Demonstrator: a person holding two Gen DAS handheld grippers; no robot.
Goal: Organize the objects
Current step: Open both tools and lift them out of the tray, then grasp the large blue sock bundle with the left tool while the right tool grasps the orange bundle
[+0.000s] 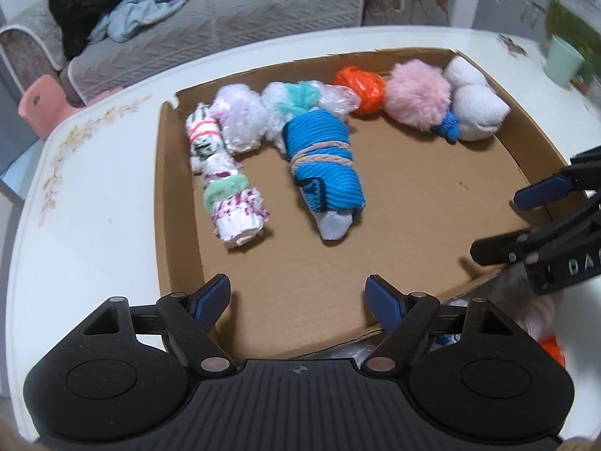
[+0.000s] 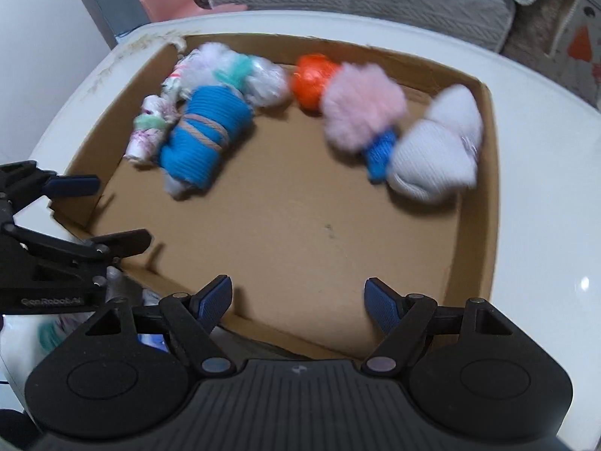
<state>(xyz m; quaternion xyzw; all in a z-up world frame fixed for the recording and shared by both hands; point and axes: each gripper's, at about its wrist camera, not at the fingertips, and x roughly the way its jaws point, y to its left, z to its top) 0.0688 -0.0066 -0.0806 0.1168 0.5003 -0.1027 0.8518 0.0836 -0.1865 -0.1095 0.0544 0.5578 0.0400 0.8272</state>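
Observation:
A shallow cardboard box (image 1: 180, 203) (image 2: 477, 225) lies on a white table. Along its far side lie several bundles: a blue rolled sock tied with cord (image 1: 323, 161) (image 2: 206, 131), a white floral roll with a green band (image 1: 233, 203) (image 2: 148, 131), a pink fluffy ball (image 1: 417, 92) (image 2: 360, 109), an orange bundle (image 1: 360, 88) (image 2: 311, 77) and a white sock bundle (image 1: 473, 101) (image 2: 439, 154). My left gripper (image 1: 298, 297) is open and empty over the box's near edge. My right gripper (image 2: 298, 297) is open and empty too; it shows at the right in the left wrist view (image 1: 499, 221).
The white table (image 1: 94, 225) surrounds the box. More bundles lie outside the box's near edge (image 1: 548, 338) (image 2: 49, 334). A mint cup (image 1: 563, 60) stands at the far right. A grey sofa (image 1: 210, 18) with clothes and a pink stool (image 1: 41, 105) stand beyond the table.

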